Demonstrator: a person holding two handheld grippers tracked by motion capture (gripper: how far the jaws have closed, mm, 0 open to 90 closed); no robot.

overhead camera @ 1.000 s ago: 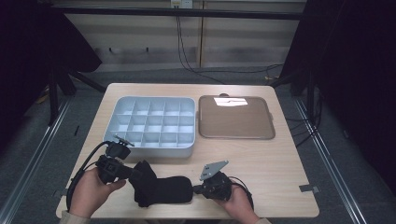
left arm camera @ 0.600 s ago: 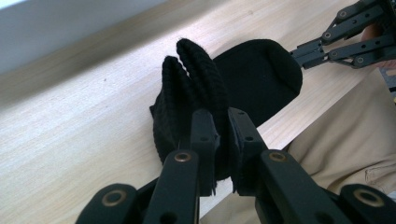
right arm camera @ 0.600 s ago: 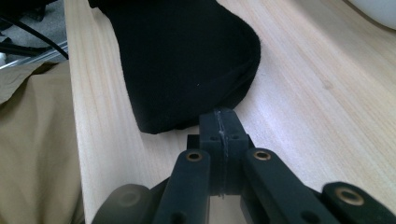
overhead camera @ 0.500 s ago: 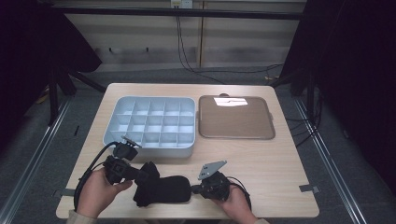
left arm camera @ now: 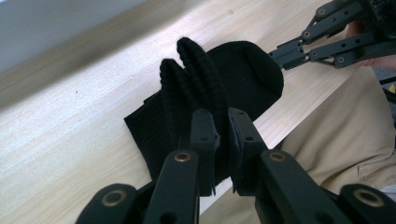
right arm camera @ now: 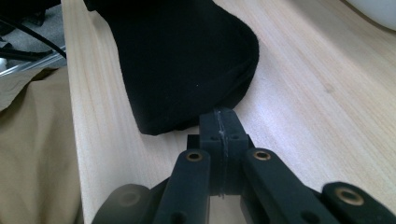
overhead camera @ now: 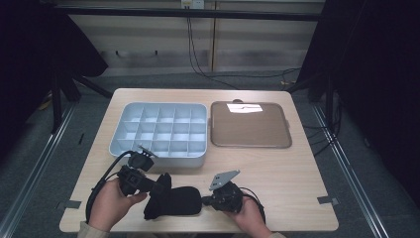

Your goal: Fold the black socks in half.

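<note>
Item: black knitted sock (overhead camera: 172, 201), ribbed at the cuff, smooth at the rounded toe; laid flat on the near edge of the wooden table (overhead camera: 297, 178), between the two hands, in front of the white compartment tray (overhead camera: 163, 130) and well apart from the brown tray (overhead camera: 250, 125). In the left gripper view the cuff end (left arm camera: 187, 79) is seen lifted and bunched into two upright ribbed folds, while the rest lies flat on the wood. Left gripper (overhead camera: 159, 184): jaws drawn narrow, the pads (left arm camera: 204, 135) pressed on the raised cuff fabric, which is pinched between them. Right gripper (overhead camera: 205, 201): jaws fully closed, pad against pad in the right gripper view (right arm camera: 219, 128), the tips set at the toe end (right arm camera: 187, 60) of the sock; whether any cloth is caught between them cannot be told, since the hem is lost in the black just ahead of the tips. The sock's underside and the part of the cuff behind the left jaws are hidden. Both hands are cut off by the lower frame edge in the high view.
</note>
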